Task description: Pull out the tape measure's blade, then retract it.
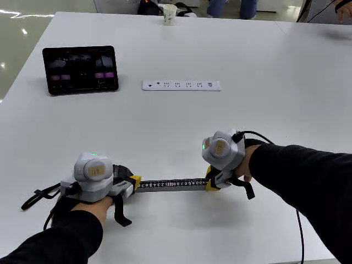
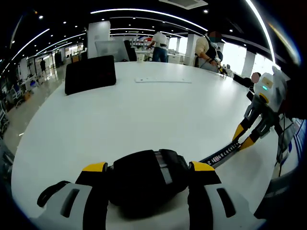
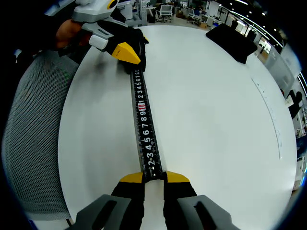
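black tape case (image 2: 144, 187) sits clamped between the left gripper's (image 2: 148, 166) yellow-tipped jaws, low over the white table (image 1: 231, 126). its blade (image 3: 144, 124) stretches across to the right gripper (image 3: 154, 177), whose jaws pinch its end.

We are in a large open-plan office. Long light strips (image 2: 144, 10) run across the dark ceiling. Far behind there are rows of work places with office chairs (image 3: 168, 9), and some people (image 2: 159, 40) stand there. The wide white desk (image 1: 264, 66) carries a power strip (image 1: 181, 85), a tablet (image 1: 80, 70) and a paper cup (image 1: 169, 14). A grey mesh chair (image 3: 33, 143) stands beside it.
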`<state>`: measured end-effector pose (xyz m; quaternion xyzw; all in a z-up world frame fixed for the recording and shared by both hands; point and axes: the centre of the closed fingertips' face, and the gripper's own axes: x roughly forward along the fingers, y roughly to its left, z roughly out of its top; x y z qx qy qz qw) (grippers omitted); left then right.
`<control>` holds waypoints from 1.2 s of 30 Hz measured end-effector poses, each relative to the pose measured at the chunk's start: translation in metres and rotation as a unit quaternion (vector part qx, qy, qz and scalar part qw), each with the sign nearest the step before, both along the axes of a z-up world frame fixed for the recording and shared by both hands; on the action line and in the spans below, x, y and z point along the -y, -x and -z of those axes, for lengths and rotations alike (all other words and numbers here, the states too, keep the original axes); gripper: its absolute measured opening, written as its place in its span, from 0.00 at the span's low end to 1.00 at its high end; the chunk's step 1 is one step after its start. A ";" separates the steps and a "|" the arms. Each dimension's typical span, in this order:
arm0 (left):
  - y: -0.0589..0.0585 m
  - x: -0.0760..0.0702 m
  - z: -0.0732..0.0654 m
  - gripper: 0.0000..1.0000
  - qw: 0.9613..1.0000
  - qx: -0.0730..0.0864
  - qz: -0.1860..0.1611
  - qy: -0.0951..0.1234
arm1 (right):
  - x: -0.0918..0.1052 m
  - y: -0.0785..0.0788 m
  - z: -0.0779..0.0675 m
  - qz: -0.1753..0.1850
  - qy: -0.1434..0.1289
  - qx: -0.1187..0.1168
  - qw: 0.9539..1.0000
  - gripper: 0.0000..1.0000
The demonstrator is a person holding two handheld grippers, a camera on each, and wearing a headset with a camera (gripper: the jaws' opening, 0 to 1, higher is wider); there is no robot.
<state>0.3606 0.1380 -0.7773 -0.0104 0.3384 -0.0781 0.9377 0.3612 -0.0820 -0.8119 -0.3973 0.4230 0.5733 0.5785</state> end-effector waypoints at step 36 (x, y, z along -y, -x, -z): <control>0.001 0.001 0.001 0.62 1.000 0.001 0.002 0.003 | -0.010 0.002 0.000 -0.001 0.000 0.002 1.000 0.11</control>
